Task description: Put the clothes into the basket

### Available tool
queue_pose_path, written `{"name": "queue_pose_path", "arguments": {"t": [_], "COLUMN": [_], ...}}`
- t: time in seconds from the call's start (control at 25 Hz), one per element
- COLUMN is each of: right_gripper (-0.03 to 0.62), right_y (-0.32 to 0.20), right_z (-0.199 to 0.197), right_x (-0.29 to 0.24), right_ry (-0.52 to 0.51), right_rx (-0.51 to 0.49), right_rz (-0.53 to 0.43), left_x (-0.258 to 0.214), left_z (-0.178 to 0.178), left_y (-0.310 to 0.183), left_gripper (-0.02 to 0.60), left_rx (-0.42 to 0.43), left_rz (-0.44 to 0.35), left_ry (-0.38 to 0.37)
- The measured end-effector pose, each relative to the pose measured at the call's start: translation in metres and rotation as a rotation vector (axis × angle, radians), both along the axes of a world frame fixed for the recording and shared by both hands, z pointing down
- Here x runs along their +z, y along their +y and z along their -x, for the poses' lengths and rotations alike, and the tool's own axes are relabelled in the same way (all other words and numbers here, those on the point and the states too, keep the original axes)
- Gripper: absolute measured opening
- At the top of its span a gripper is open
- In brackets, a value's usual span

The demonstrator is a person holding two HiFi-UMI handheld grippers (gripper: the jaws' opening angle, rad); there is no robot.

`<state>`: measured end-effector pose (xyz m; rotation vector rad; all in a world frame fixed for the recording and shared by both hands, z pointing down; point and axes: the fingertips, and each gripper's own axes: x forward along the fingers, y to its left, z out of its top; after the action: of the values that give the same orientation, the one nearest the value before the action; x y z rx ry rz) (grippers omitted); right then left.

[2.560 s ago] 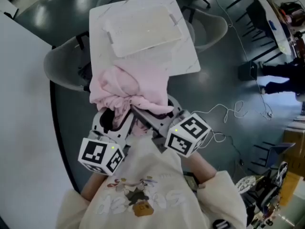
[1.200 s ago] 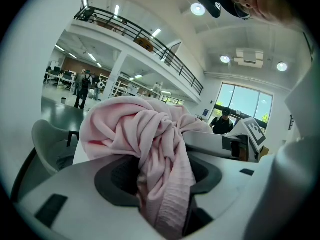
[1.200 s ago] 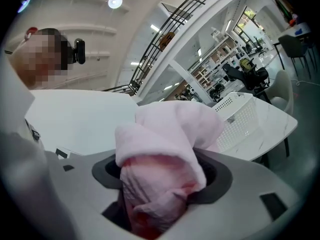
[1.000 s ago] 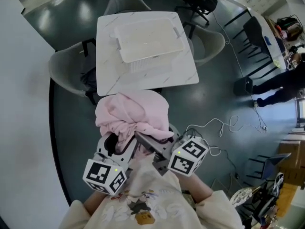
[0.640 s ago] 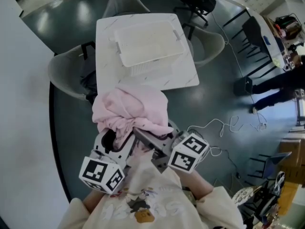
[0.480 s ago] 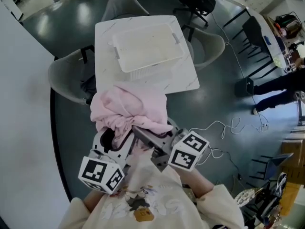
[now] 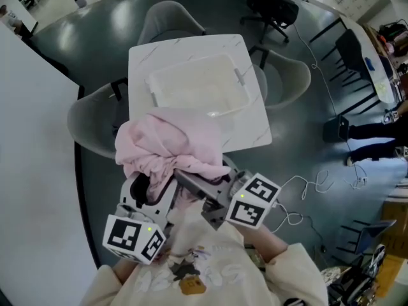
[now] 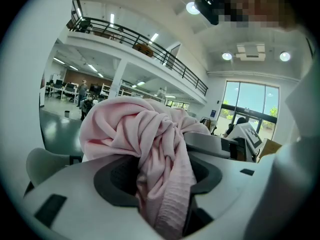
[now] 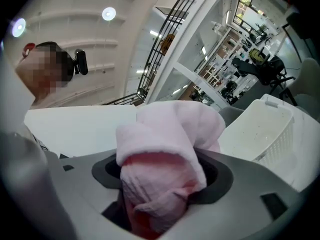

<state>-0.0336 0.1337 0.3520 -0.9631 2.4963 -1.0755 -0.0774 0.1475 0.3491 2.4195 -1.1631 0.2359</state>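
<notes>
A: Where do we stand, starting from the left?

B: At the lower left of the head view our left claw [image 7: 148, 193] is clamped on a thick twist of the pink garment [image 7: 169, 148]. In the left gripper view the cloth [image 8: 140, 129] fills the gap between the jaws of that claw [image 8: 165, 184], so they stand fairly wide around the bunch.

A: And the garment itself?

B: It sits bundled on top of both claws in the middle of the frame, held in the air. Its far edge overlaps the near edge of the counter [image 7: 252, 129] as we look down, but we can't tell whether it touches.

A: The right side?

B: Our right claw [image 7: 207, 193] grips the same bundle just right of centre. In the right gripper view a fat fold of the cloth [image 9: 170, 129] is wedged between the jaws of that claw [image 9: 160, 184].

A: So which step are we in?

B: We'd call it the carry: the garment is picked up but not yet in. The basket [image 7: 197, 88] stands on the counter in the upper middle of the frame, beyond the bundle; it also shows at the right edge of the right gripper view [image 9: 260, 129].

A: What's next?

B: We need to bring both claws forward over the rim together, keep the hanging folds clear of the near wall, then let go over the opening.
</notes>
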Motion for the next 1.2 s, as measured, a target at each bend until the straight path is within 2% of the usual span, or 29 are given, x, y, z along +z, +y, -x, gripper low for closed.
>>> {"name": "queue_pose_path", "arguments": {"t": [0.68, 1.2], "right_gripper": [0.318, 0.318], "right_y": [-0.146, -0.207], "right_z": [-0.075, -0.113], "right_x": [-0.034, -0.041], "right_ry": [-0.046, -0.031], "right_rx": [-0.073, -0.080], "right_rz": [-0.056, -0.102], "left_x": [-0.034, -0.039], "left_z": [-0.076, -0.112], "left_y": [-0.142, -0.202], "left_gripper": [0.244, 0.244], "left_rx": [-0.079, -0.109], "left_rz": [-0.053, -0.089], "left_ry": [-0.034, -0.008]}}
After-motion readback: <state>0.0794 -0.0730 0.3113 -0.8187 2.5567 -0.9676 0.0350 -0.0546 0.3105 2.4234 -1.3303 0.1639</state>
